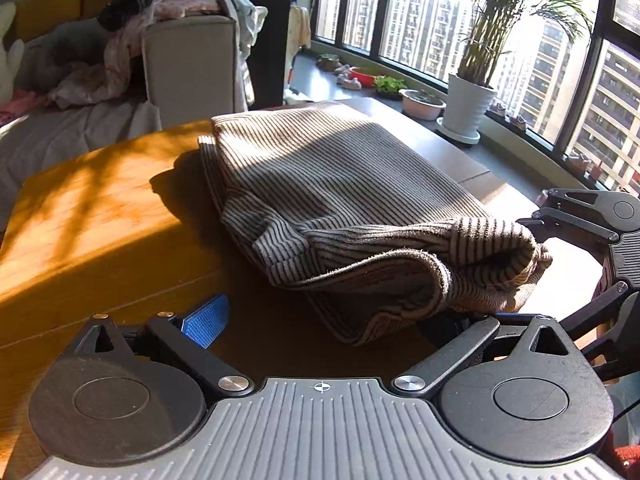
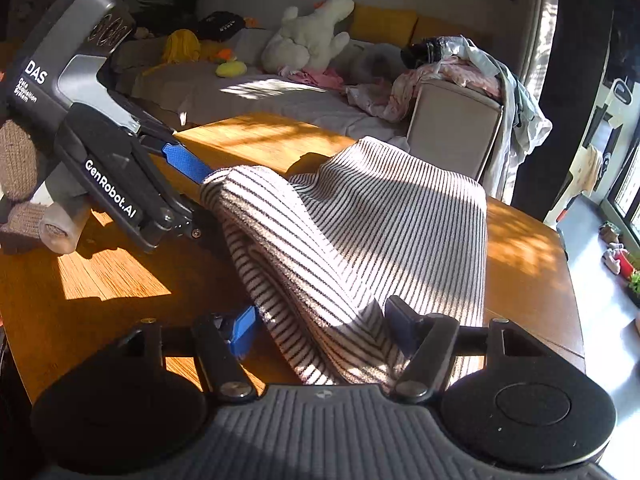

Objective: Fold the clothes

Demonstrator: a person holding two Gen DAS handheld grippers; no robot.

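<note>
Between both hand-held grippers' open jaws lies the striped garment (image 2: 360, 232).

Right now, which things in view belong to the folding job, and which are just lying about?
Job:
striped garment
wooden table
left gripper
right gripper

Lying about:
heap of clothes on the sofa arm
white plush toy
potted plant

Low sun pours through the windows (image 1: 440, 20) on my left view's far side, glaring white there. Hard dappled shadows stripe my table (image 2: 256, 136). Edges bow with fisheye; focus stays mostly sharp.
</note>
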